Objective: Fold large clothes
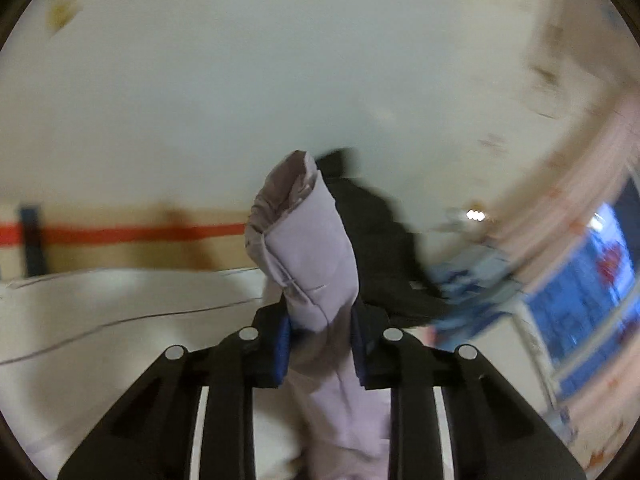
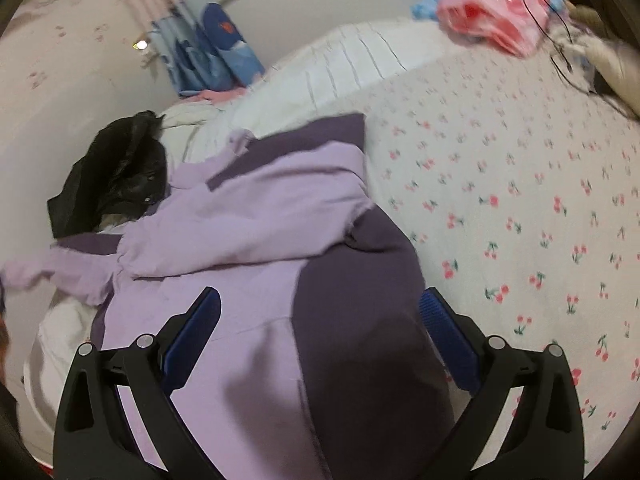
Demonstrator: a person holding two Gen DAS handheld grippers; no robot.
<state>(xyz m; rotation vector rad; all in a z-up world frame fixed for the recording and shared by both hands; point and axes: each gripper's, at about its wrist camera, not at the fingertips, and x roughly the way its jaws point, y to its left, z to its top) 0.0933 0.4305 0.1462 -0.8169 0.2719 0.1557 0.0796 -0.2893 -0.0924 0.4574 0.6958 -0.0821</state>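
A lilac and dark purple garment (image 2: 256,232) lies rumpled on a bed with a cherry-print sheet (image 2: 520,200). In the left wrist view my left gripper (image 1: 320,320) is shut on a lilac sleeve end (image 1: 308,248) of it, which stands up between the blue pads and hangs down below them, lifted off the bed. In the right wrist view my right gripper (image 2: 320,312) hovers open over the garment's lower part, with its blue pads (image 2: 444,332) wide apart and touching no cloth.
A black garment (image 2: 116,176) lies at the bed's far left edge, also dark behind the sleeve (image 1: 380,240). A pink plastic bag (image 2: 492,12) and a cable sit at the far right. A white pillow (image 2: 352,60) and blue patterned cloth (image 2: 208,48) lie beyond.
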